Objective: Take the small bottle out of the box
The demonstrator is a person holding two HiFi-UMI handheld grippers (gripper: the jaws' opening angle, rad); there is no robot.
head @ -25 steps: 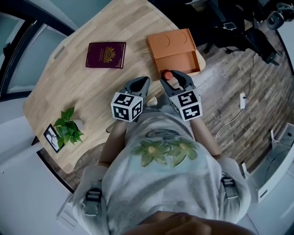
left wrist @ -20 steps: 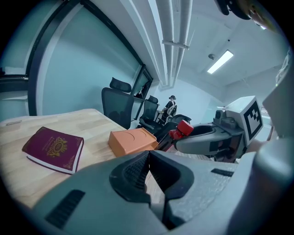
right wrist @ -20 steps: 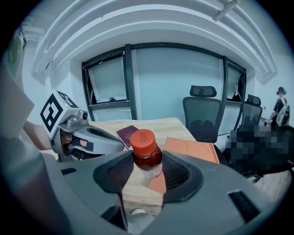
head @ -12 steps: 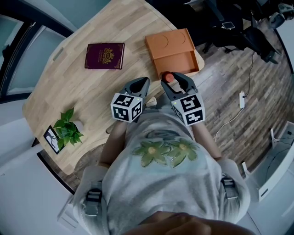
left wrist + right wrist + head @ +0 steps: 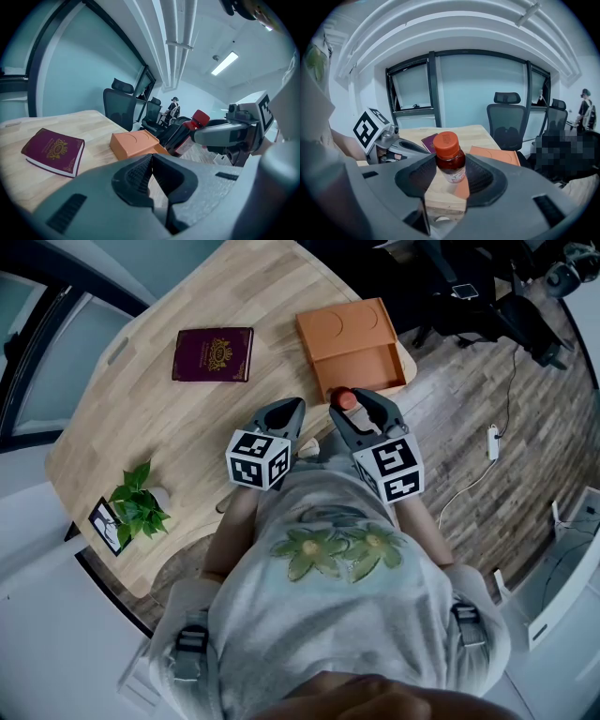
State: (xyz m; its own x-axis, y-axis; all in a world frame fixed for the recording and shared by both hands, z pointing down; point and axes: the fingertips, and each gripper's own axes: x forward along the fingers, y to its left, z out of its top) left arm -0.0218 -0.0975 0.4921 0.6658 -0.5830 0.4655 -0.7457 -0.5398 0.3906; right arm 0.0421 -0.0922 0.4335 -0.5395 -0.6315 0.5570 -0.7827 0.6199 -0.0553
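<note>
The small dark bottle with an orange-red cap sits between the jaws of my right gripper, which is shut on it and holds it above the table's near edge. The bottle also shows tilted in the left gripper view. The orange box lies open on the wooden table, just beyond the bottle; its tray is pulled out toward me. My left gripper hovers beside the right one, jaws shut with nothing between them.
A maroon passport booklet lies left of the box. A small potted plant and a card stand at the table's left corner. Office chairs stand beyond the table; cables and a power strip lie on the floor at right.
My right gripper has drifted slightly to the right and toward me with the bottle. The left gripper has stayed still.
</note>
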